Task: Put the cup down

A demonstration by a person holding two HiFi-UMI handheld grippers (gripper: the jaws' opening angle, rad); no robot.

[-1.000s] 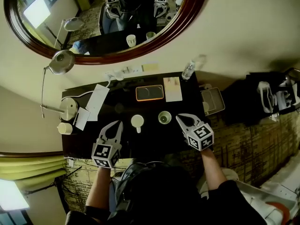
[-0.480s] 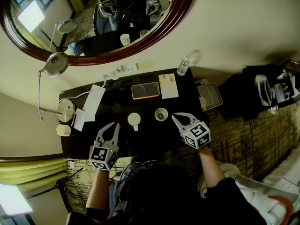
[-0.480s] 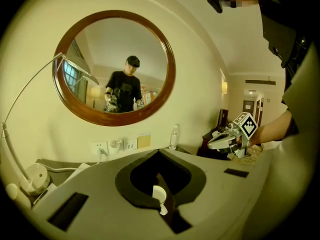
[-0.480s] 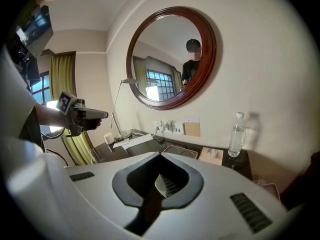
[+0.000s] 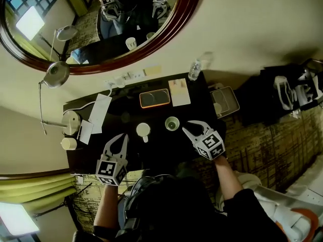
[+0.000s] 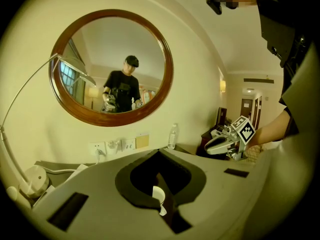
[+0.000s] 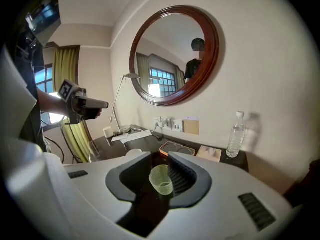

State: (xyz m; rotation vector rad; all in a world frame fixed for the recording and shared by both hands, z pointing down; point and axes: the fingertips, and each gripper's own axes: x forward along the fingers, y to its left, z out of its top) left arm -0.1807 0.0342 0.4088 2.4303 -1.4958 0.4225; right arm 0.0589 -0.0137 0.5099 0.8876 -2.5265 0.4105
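1. Across the dark rectangular tabletop [image 5: 157, 147], bare surface runs from both cups to the near edge, so I judge there is room to draw straight back.
2. My right tool [image 5: 191, 128] has just been opening its jaws; they stand slightly apart, gripping nothing.
3. My left tool [image 5: 121, 138] is closed and empty, held aside.
4. Between my right jaws the pale green translucent cup [image 7: 161, 180] rests on the tabletop, apparently set down.
5. Near it sits a white ceramic cup [image 5: 143, 130], close enough to bump.
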